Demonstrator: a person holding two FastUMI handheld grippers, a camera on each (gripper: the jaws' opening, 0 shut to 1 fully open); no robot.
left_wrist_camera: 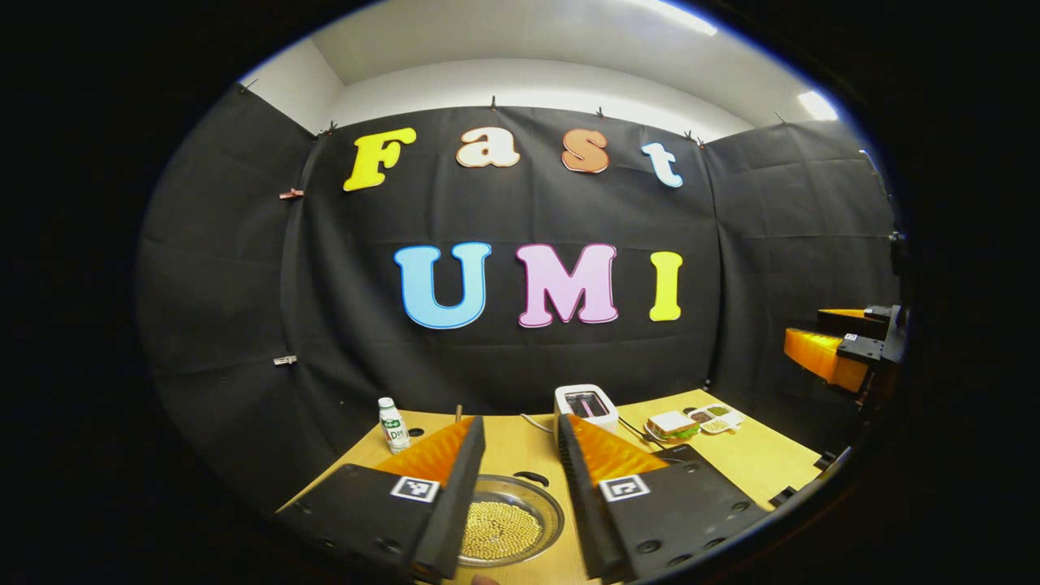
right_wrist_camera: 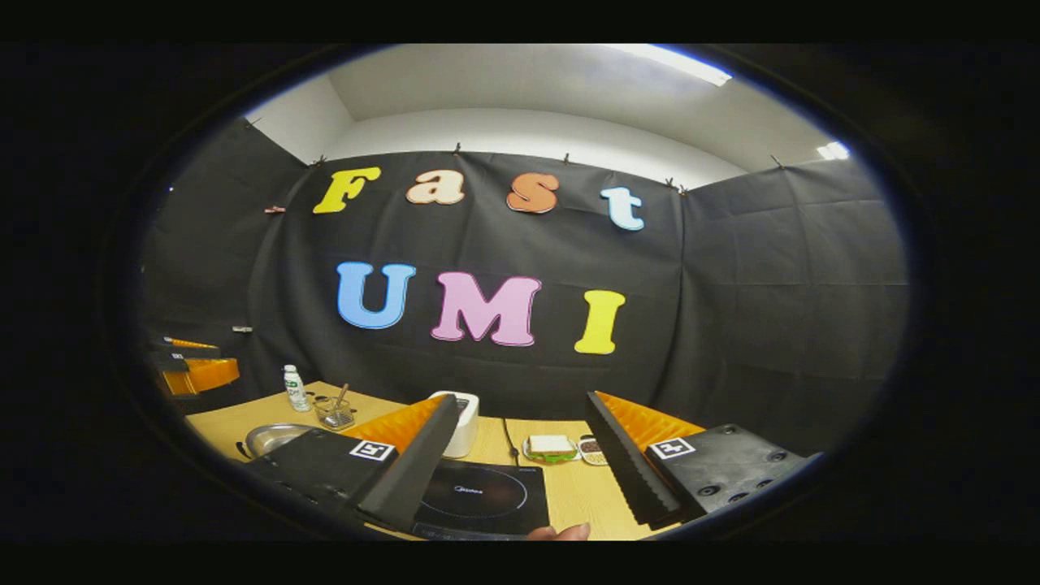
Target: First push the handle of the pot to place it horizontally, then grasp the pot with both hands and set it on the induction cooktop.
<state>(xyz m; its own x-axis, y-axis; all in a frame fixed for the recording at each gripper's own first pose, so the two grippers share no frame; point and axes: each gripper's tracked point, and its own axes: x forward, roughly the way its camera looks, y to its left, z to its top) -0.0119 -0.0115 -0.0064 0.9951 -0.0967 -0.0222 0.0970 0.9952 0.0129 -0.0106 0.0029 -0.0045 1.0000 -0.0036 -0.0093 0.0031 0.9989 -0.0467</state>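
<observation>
Clearly nothing is gripped yet: both tools hover above the desk (left_wrist_camera: 756, 463) with jaws spread wide and empty. In the left gripper view, the left tool (left_wrist_camera: 520, 455) frames the pot (left_wrist_camera: 508, 520) at the bottom centre of the frame, a shallow metal pan holding pale grains; its handle cannot be made out. That aim suggests the handle push comes first. In the right gripper view, the right tool (right_wrist_camera: 520, 439) looks down on the induction cooktop (right_wrist_camera: 483, 497) at bottom centre, probably because that is where the pot must land. The pot (right_wrist_camera: 272, 439) sits at lower left there, well apart from the cooktop. A toaster (right_wrist_camera: 463, 418) and a bottle (right_wrist_camera: 294, 388) stand nearer the wall, out of the way.
</observation>
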